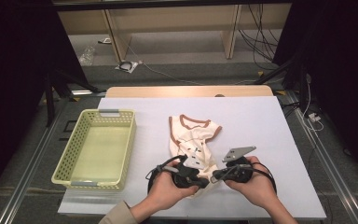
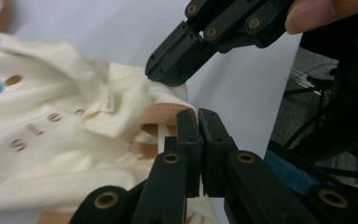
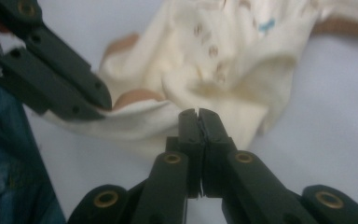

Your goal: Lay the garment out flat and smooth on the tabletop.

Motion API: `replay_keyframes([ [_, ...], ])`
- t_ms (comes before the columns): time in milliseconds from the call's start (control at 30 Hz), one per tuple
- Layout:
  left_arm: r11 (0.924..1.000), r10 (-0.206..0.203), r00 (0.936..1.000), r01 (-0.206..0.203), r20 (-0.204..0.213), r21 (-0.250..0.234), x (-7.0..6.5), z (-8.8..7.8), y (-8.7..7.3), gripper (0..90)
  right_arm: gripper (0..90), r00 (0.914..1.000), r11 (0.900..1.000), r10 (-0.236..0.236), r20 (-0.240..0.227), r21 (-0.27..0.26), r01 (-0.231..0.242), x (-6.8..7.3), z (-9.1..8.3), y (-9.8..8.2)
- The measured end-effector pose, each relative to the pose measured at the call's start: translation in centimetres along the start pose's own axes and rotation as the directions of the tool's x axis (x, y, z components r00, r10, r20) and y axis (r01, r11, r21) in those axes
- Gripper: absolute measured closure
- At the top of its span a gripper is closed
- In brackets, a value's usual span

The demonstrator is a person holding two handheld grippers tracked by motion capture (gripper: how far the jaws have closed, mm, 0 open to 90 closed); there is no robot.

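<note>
Cream shirt [image 1: 193, 140] crumpled mid-table on white sheet [image 1: 261, 126], near hem pinched by left gripper [image 2: 198, 119] and right gripper [image 3: 198, 116], both jaws pressed together on cloth, yellow basket [image 1: 70, 154] well left.

In the high view both hands cover the near hem of the cream garment [image 1: 193, 140], while in the left gripper view its printed letters run off the left edge, too blurred to read fully.

Even overhead light brightens the white table sheet [image 1: 261, 121]; surroundings fall dark; both gripper views blur softly up close.
</note>
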State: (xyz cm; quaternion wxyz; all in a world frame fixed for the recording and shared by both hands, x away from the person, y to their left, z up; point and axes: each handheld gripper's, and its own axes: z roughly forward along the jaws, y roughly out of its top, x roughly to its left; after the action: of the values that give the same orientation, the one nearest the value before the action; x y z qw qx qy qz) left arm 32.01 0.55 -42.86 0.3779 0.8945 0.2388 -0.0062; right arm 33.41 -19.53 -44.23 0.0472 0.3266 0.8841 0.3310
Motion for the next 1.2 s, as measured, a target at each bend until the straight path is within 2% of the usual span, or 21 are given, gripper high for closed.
replay_keyframes([
  [67, 0.9997, 0.021, 0.9998, -0.021, 0.002, 0.013, -0.4, 0.8, 0.2, 86.6, 85.2, 0.9997, 1.0, 0.019, 0.014, 0.008, -0.019, -0.3, -0.3, -0.9],
  [167, 0.9975, 0.06, 0.9981, -0.061, 0.016, 0.035, -1.1, 1.9, 0.1, 83.6, 82.1, 0.9984, 0.999, 0.047, 0.031, -0.009, -0.047, -0.6, -0.8, -1.5],
  [267, 0.9951, 0.089, 0.9959, -0.09, 0.013, 0.04, -1.4, 2.1, 0.0, 71.6, 78.0, 0.9973, 0.998, 0.063, 0.038, -0.02, -0.062, -0.5, -0.9, -1.3],
  [300, 0.9964, 0.08, 0.9968, -0.08, 0.007, 0.029, -1.3, 1.8, -0.1, 65.8, 76.9, 0.9963, 0.997, 0.081, 0.03, -0.02, -0.08, -0.3, -0.9, -1.2],
  [333, 0.9974, 0.071, 0.9975, -0.071, -0.004, 0.014, -1.1, 1.2, -0.1, 61.1, 75.8, 0.9971, 0.997, 0.068, 0.033, -0.026, -0.068, -0.3, -0.8, -1.2],
  [367, 0.9982, 0.06, 0.9981, -0.06, -0.015, -0.005, -0.8, 0.4, -0.2, 56.0, 74.4, 0.9959, 0.996, 0.086, 0.029, -0.025, -0.085, -0.1, -0.8, -1.2],
  [467, 0.9988, 0.019, 0.9973, -0.022, -0.072, -0.045, 0.8, -2.2, -0.9, 48.3, 72.0, 0.9954, 0.995, 0.089, 0.035, -0.042, -0.088, 0.1, -0.7, -1.1],
  [567, 0.9973, -0.039, 0.9909, 0.03, -0.129, -0.067, 2.7, -4.3, -2.0, 48.0, 69.6, 0.9939, 0.993, 0.101, 0.043, -0.064, -0.098, 0.4, -0.9, -0.8],
  [633, 0.9963, -0.064, 0.987, 0.055, -0.147, -0.066, 3.6, -5.0, -2.7, 48.0, 68.6, 0.9942, 0.992, 0.098, 0.044, -0.078, -0.095, 0.7, -1.0, -0.6],
  [733, 0.9973, -0.073, 0.9788, 0.071, -0.191, -0.021, 4.5, -5.0, -3.7, 51.6, 67.6, 0.995, 0.992, 0.09, 0.042, -0.096, -0.086, 1.5, -1.0, 0.1],
  [867, 0.9908, -0.106, 0.9826, 0.118, -0.153, 0.067, 5.5, -3.4, -4.8, 51.9, 64.1, 0.9968, 0.993, 0.08, 0.006, -0.09, -0.079, 2.4, -0.6, 1.2],
  [933, 0.9856, -0.135, 0.98, 0.148, -0.146, 0.082, 5.9, -2.8, -5.1, 50.6, 61.7, 0.9977, 0.994, 0.067, -0.007, -0.083, -0.067, 2.8, 0.0, 1.5],
  [967, 0.9826, -0.147, 0.9778, 0.161, -0.15, 0.092, 6.1, -2.6, -5.3, 50.0, 60.4, 0.9973, 0.994, 0.071, -0.016, -0.077, -0.072, 3.0, 0.2, 1.7],
  [1033, 0.9785, -0.168, 0.9771, 0.181, -0.131, 0.098, 6.4, -2.3, -5.4, 48.7, 57.0, 0.9953, 0.994, 0.09, -0.037, -0.053, -0.092, 3.3, 0.6, 1.8],
  [1067, 0.9787, -0.167, 0.9782, 0.18, -0.123, 0.099, 6.4, -2.1, -5.4, 48.1, 56.3, 0.9954, 0.995, 0.088, -0.039, -0.036, -0.089, 3.3, 0.9, 1.7],
  [1133, 0.9847, -0.139, 0.984, 0.15, -0.111, 0.09, 6.5, -1.8, -5.2, 47.0, 56.8, 0.9955, 0.996, 0.085, -0.04, -0.004, -0.086, 3.3, 1.5, 1.4],
  [1200, 0.9878, -0.119, 0.9881, 0.128, -0.098, 0.089, 6.4, -1.2, -4.9, 47.1, 62.0, 0.9973, 0.997, 0.07, -0.022, 0.041, -0.069, 3.2, 2.1, 1.0],
])
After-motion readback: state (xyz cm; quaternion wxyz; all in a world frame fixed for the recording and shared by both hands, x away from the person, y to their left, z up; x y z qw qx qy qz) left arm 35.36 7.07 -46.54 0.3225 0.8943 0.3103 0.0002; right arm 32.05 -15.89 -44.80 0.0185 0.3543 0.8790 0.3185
